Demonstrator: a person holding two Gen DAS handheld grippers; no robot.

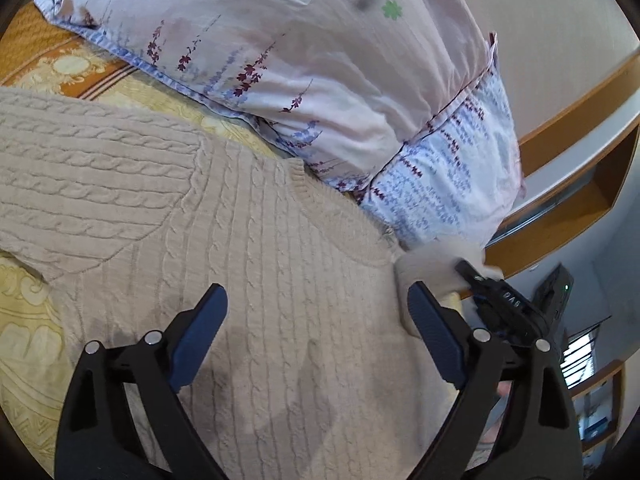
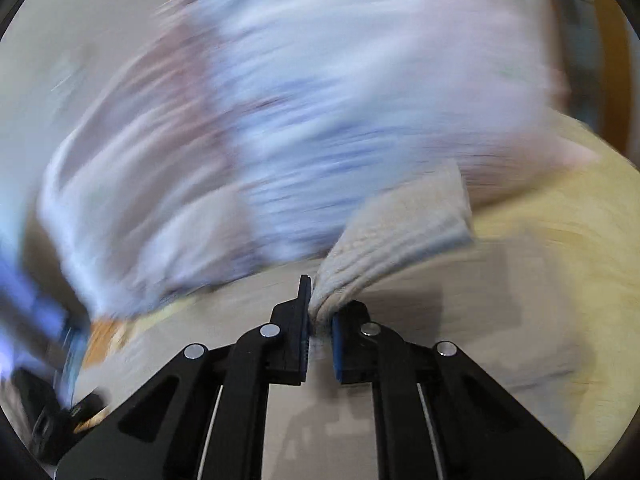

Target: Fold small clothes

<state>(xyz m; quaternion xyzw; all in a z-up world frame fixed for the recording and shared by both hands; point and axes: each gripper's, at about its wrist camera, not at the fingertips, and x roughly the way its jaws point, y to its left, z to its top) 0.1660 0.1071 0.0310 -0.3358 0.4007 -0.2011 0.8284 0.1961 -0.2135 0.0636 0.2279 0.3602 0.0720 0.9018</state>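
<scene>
Beige cable-knit sweater (image 1: 240, 240) spread flat on a yellow patterned bedspread (image 1: 28, 320), just beside a floral pillow (image 1: 320, 80).

One sleeve (image 1: 80, 168) lies folded across the sweater's body, its knit ribs showing plainly. The left gripper (image 1: 316, 320) hovers above the cloth, jaws wide apart and holding nothing. The right gripper (image 2: 320, 320) is pinched tight on the bunched sleeve cuff (image 2: 400, 232), lifted off the bed; that view is heavily blurred.

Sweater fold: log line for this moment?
left tool: open over sweater | right tool: shut on sleeve | pillow behind
</scene>
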